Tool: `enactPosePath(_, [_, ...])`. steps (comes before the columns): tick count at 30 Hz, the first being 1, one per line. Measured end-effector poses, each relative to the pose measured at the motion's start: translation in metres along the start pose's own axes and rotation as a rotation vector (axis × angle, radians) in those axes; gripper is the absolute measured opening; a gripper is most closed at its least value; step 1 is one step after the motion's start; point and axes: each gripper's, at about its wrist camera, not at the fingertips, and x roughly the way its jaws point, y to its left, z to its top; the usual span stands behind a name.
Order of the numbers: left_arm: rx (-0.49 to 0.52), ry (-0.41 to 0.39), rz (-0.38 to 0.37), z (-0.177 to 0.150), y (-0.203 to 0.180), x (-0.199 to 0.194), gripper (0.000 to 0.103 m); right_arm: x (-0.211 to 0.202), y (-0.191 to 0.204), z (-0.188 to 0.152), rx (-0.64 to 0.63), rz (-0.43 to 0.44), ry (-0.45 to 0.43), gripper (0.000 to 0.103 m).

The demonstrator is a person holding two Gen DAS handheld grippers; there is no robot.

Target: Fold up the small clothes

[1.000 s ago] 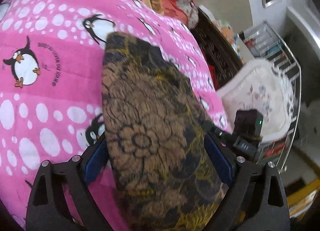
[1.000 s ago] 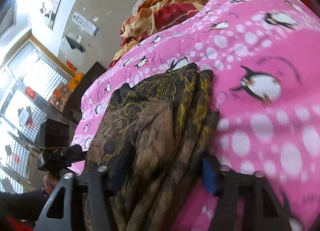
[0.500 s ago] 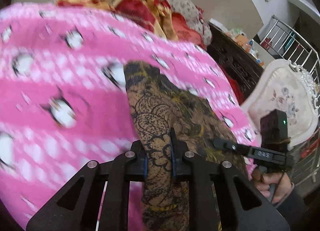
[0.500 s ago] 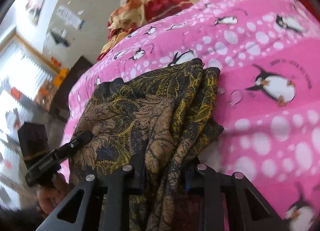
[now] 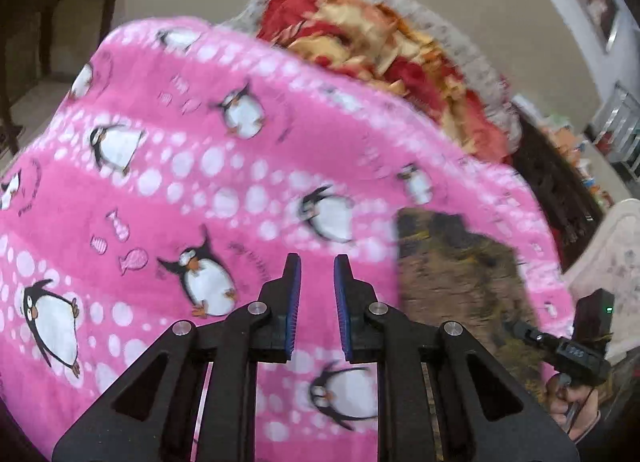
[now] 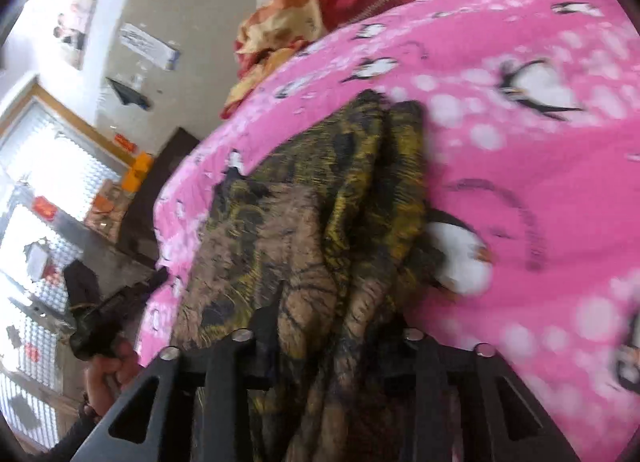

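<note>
A brown and yellow patterned garment (image 6: 320, 202) lies folded in a long bundle on the pink penguin blanket (image 6: 520, 142). My right gripper (image 6: 336, 326) straddles its near end. Its jaws are opening, bunched cloth still fills the gap and touches both fingers, and the pads are hidden by it. In the left wrist view the garment (image 5: 452, 282) is off to the right. My left gripper (image 5: 316, 262) hovers over bare blanket (image 5: 200, 182) with only a narrow gap between its blue pads and nothing in it.
A red and gold quilt (image 5: 380, 46) is heaped at the bed's far end. Beyond the right edge stand a dark cabinet (image 5: 552, 190) and a cream chair (image 5: 608, 254). A dark table (image 5: 60, 2) stands far left. A hand (image 6: 108, 378) holds the other gripper.
The left gripper closed on the garment, then came off it and swung left over bare blanket. The right jaws closed on the garment's end and have since widened a little.
</note>
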Motion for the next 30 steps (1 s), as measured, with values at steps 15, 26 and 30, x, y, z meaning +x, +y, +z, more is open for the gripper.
enactPosePath(15, [0.051,0.084,-0.013,0.001,-0.132,0.087,0.04,0.002,0.126,-0.007,-0.28,-0.635,-0.054,0.044])
enactPosePath(26, [0.098,0.09,-0.021,-0.018,-0.129,0.114,0.061,0.053,0.085,-0.01,-0.343,-0.738,-0.099,0.048])
enactPosePath(30, [0.112,0.096,-0.027,-0.019,-0.133,0.116,0.068,0.049,0.081,-0.01,-0.336,-0.722,-0.109,0.048])
